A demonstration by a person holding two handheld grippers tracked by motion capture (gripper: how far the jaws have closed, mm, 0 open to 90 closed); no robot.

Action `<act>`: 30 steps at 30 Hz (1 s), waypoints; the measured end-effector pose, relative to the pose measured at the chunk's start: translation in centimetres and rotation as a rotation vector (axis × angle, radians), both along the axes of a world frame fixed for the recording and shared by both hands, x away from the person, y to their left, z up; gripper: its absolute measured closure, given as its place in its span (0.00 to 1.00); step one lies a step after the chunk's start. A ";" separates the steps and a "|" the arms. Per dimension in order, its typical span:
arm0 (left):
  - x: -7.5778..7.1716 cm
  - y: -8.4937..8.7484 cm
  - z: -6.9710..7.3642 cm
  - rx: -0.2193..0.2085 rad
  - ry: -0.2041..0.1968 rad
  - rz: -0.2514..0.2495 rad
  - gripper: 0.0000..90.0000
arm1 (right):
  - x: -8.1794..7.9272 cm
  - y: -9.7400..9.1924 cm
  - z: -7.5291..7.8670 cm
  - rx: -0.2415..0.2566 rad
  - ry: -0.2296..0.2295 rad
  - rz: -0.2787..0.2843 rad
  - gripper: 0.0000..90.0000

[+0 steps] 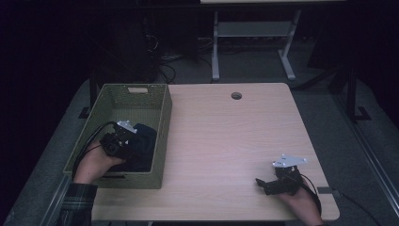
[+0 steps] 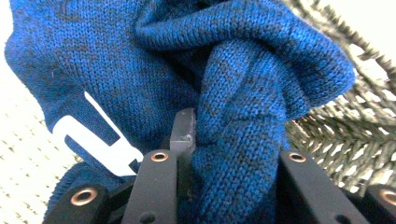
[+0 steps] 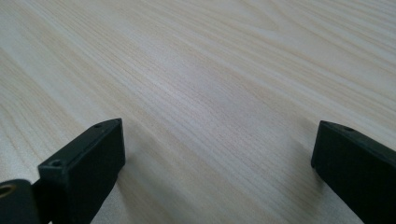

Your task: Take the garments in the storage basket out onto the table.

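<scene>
Left claw (image 2: 224, 154) had pinched a fold of the blue knit garment (image 2: 243, 93), not yet lifted from the green basket (image 1: 160, 141) at the bench's left edge. Right claw (image 3: 215, 158) rested wide open, empty, near the front right corner.

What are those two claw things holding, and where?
The left gripper pinches a bunched fold of the blue knit garment in the basket. The right gripper holds nothing.

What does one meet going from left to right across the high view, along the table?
Green perforated basket holding the blue knitted garment and the left claw → bare wooden table → right claw.
</scene>
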State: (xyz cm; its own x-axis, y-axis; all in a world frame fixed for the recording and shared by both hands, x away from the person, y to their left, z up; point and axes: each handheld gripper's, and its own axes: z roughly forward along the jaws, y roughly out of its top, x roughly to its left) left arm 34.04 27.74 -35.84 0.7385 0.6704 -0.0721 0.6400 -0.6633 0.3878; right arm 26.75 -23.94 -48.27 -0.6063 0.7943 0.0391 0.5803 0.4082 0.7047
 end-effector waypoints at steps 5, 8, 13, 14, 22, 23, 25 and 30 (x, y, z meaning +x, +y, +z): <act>0.2 0.2 1.6 0.000 -0.020 0.002 0.78 | 0.0 0.0 0.0 0.000 0.001 0.000 0.03; 0.4 0.5 2.6 -0.019 -0.031 0.007 0.79 | 0.0 0.0 0.0 0.000 0.000 0.000 0.03; 0.6 1.0 4.1 -0.021 -0.045 0.012 0.80 | 0.0 0.0 0.0 0.000 -0.001 0.001 0.03; 0.7 1.1 4.4 -0.022 -0.045 0.014 0.80 | 0.0 0.0 0.0 0.000 -0.001 0.000 0.03; 1.1 2.0 6.4 -0.034 -0.059 0.022 0.80 | 0.0 0.0 0.0 0.000 0.000 0.000 0.03; 1.1 2.1 6.6 -0.033 -0.059 0.018 0.80 | 0.0 0.0 0.0 0.000 -0.001 0.000 0.03; 1.2 2.3 7.1 -0.041 -0.062 0.022 0.80 | 0.0 0.0 0.0 0.000 -0.001 0.000 0.03; 1.3 2.5 8.2 -0.055 -0.071 0.030 0.80 | 0.0 0.0 0.0 0.000 0.000 0.000 0.03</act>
State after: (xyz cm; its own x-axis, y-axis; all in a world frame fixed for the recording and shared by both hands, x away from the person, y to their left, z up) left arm 35.36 30.28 -27.59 0.7226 0.6888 -0.0576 0.6289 -0.6206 0.4684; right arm 26.75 -23.94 -48.27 -0.6062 0.7943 0.0392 0.5800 0.4078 0.7051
